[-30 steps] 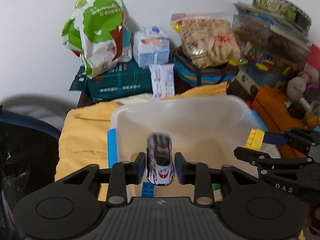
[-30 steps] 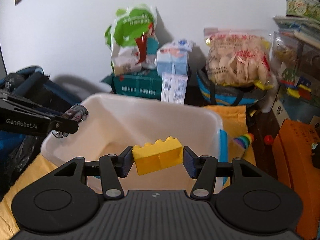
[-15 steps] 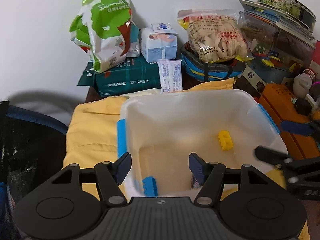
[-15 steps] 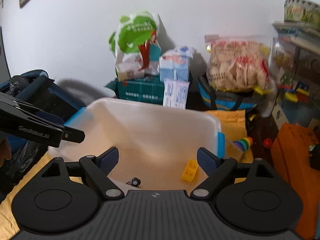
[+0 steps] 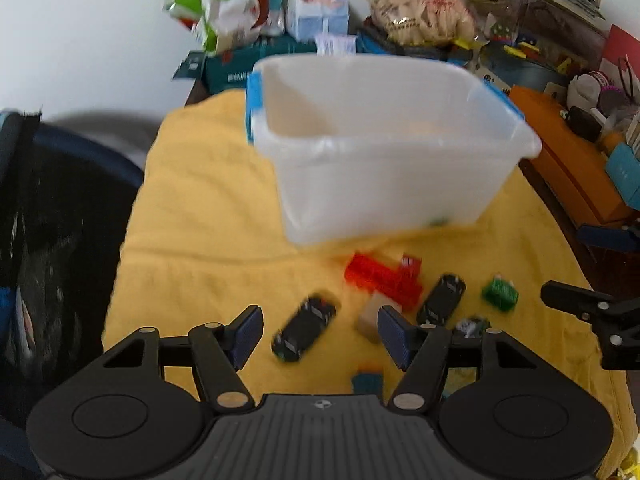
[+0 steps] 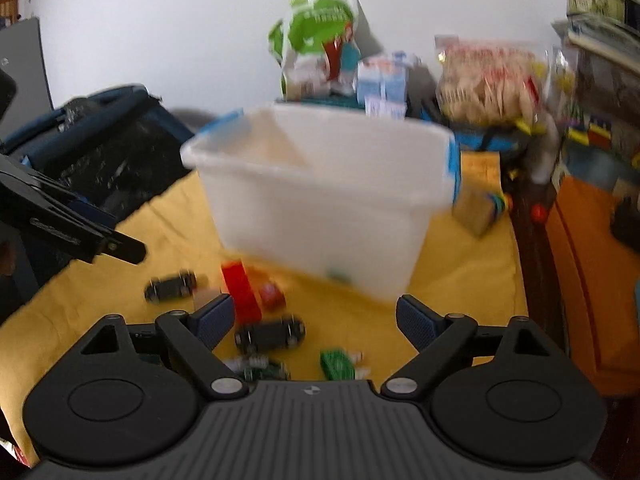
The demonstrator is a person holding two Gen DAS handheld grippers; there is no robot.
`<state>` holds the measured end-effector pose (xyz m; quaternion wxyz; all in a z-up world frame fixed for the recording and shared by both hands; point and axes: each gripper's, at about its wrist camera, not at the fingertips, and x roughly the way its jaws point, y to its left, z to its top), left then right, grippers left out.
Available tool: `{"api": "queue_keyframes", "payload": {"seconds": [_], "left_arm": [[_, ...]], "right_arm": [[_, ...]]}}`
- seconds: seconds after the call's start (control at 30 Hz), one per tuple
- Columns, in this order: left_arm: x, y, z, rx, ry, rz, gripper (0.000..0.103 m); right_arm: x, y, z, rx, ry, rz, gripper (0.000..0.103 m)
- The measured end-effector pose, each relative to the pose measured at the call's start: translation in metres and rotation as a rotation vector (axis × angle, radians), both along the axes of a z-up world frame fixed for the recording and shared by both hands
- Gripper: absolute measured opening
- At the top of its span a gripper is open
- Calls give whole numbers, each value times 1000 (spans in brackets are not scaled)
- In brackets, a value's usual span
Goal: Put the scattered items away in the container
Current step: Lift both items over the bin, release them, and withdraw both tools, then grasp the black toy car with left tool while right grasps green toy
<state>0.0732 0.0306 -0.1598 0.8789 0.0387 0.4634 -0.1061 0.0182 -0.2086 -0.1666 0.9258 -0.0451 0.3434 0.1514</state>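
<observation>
The translucent white bin (image 5: 380, 184) (image 6: 320, 220) with blue clips stands on a yellow cloth (image 5: 200, 240). In front of it lie scattered toys: red bricks (image 5: 382, 276) (image 6: 242, 292), two dark toy cars (image 5: 306, 328) (image 5: 442, 300) (image 6: 270, 334) (image 6: 170, 284), a green brick (image 5: 500, 292) (image 6: 338, 364), a beige block (image 5: 372, 318) and a blue brick (image 5: 366, 380). My left gripper (image 5: 322, 330) is open above one dark car, holding nothing. My right gripper (image 6: 316, 318) is open and empty above the other car and the green brick. Both views are blurred.
Snack bags (image 5: 416, 12), a green-and-white bag (image 6: 316, 44) and a tissue pack (image 5: 320, 12) are stacked behind the bin. A dark blue bag (image 5: 48, 240) stands on the left, an orange box (image 5: 568, 160) and cluttered shelves on the right. A rainbow toy (image 6: 496, 204) lies beside the bin.
Both grippers opened over the bin: the white toy car and the yellow brick dropped inside. Both then pulled back and down to the scattered toys in front of the bin.
</observation>
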Motion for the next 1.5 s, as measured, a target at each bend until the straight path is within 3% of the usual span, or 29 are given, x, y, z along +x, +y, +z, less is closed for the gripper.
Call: {"api": "queue_keyframes", "payload": {"seconds": [0.1,0.23,0.43,0.57,0.8,0.87,1.0,1.2,1.37,1.5], "left_arm": [[-2,1,-11,2,4,3,67],[4,3,-27,21,-3,1,67],[22,9,-54,34,2,-3,67],[30,14,-68,21,24,-7,64],[30,10,-80,3,47,-54,63],[32,11,-83,-4,57,-47,60],[34,14,-85,-12,54,-20,43],[32,8,-85,1,36,-40,40],[31,6,-85,-4,17,-27,36],[29,3,-84,1,-2,-24,33]], "right_arm": [[2,-4,-12,5,26,-17,89],[3,-12,-31,-12,47,-31,74],[8,-24,-60,-1,79,-51,73],[13,-24,-73,8,102,-47,60],[18,-19,-78,5,102,-58,60],[20,-18,-81,5,103,-61,60],[21,-16,-88,4,113,-62,54],[20,-15,-95,10,102,-57,52],[20,-16,-95,15,80,-48,42],[18,-16,-96,17,67,-39,41]]}}
